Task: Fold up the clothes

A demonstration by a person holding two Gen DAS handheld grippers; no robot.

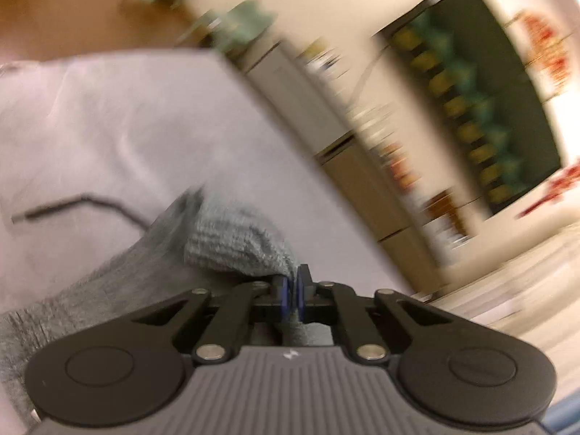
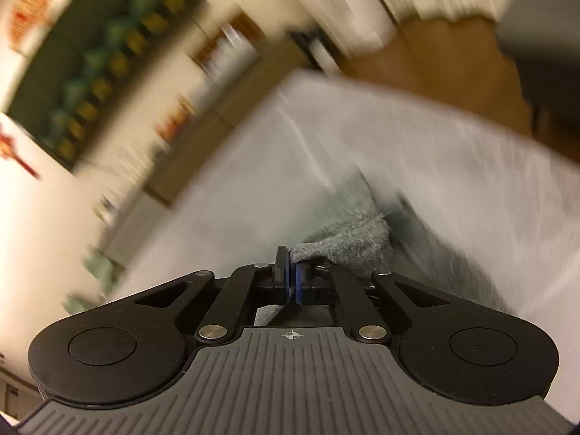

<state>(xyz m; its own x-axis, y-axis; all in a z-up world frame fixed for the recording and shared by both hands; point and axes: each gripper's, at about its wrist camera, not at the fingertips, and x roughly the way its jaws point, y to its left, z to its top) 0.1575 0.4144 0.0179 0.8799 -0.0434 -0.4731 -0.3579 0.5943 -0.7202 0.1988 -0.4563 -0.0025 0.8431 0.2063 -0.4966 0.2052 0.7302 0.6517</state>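
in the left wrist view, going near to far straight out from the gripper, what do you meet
left gripper shut on the grey knit garment → white cloth-covered surface → brown floor

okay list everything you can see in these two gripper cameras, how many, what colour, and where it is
Grey knit garment: one, grey, lying on the white surface, pinched at both ends.
White surface: one, white, under the garment, with a thin dark line on it in the left view.
Wooden floor: brown, beyond the surface's far edge.
Dark panel: one, dark with yellow and green blobs, on the pale wall; too blurred to identify.
Red ornaments: several, red, on the wall beside the panel.
Left gripper: one, black with blue pads, jaws shut on the garment.
Right gripper: one, black with blue pads, jaws shut on the garment.
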